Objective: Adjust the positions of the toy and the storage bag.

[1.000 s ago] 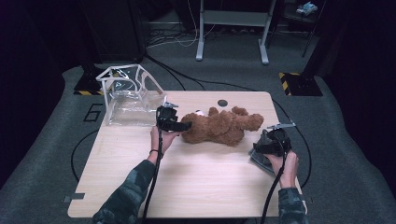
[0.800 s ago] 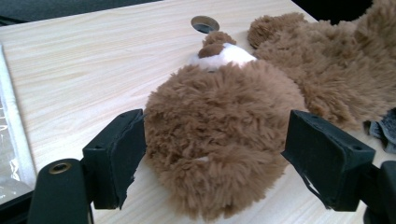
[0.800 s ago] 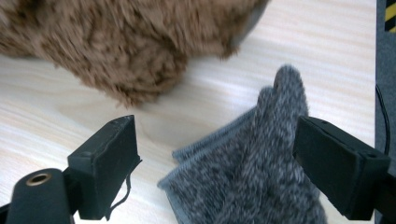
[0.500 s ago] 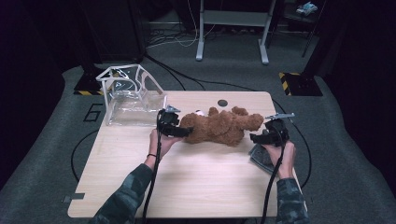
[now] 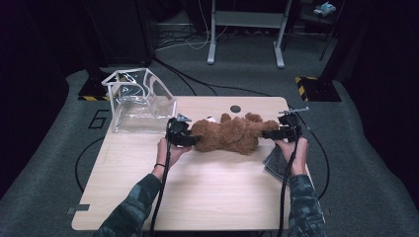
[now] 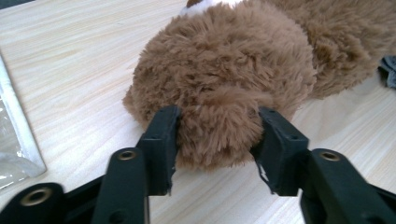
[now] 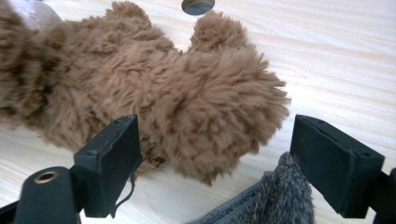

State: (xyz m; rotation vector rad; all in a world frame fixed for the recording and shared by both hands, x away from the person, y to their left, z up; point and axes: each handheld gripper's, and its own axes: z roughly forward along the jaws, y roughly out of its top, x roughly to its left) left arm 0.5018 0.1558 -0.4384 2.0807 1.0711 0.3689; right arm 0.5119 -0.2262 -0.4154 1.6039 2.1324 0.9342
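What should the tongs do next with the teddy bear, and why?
Probably close the right tongs on the teddy bear. The left tongs, having just been closing, already squeeze one fluffy end, while the right ones stand open around the other, one pad apart from the fur.

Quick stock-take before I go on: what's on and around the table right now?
teddy bear: one, brown, lying on its side mid-table between the two tongs
clear plastic bag: one, transparent with white frame, back left of the table
grey fabric pouch: one, dark grey with a zip, right edge of the table by the right hand
round hole cover: one, dark, back of the table behind the bear
table: one, light wood
left tongs: black, jaws have just been closing, pressed on the bear's left end
right tongs: black, open, around the bear's right end, pads not pressing
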